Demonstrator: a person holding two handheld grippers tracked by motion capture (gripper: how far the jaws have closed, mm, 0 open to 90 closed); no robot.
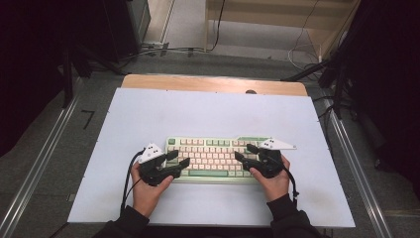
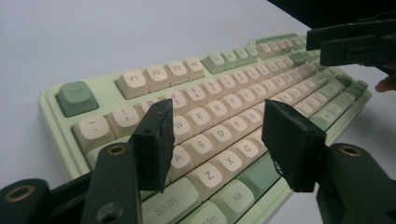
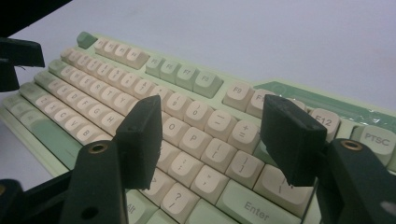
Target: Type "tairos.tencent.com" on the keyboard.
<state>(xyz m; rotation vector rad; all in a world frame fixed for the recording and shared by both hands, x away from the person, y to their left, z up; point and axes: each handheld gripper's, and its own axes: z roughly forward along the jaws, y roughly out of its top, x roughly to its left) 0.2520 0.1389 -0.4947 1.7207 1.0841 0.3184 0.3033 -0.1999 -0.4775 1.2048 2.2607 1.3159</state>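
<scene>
Hovering over the keyboard, both grippers hold their jaws apart with nothing between them. The left gripper hangs above its left end, over the A–Z keys; the right gripper sits above its right end, near Enter. The keyboard's long axis runs straight from one gripper to the other, each equally near its own end.

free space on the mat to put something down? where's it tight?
The white mat is bare between the keyboard and the wooden strip at the far edge, and in strips left and right of the keyboard. The near edge between the forearms is bare too. It is crowded at the keyboard's ends, where the left tongs and right tongs hang open.
</scene>
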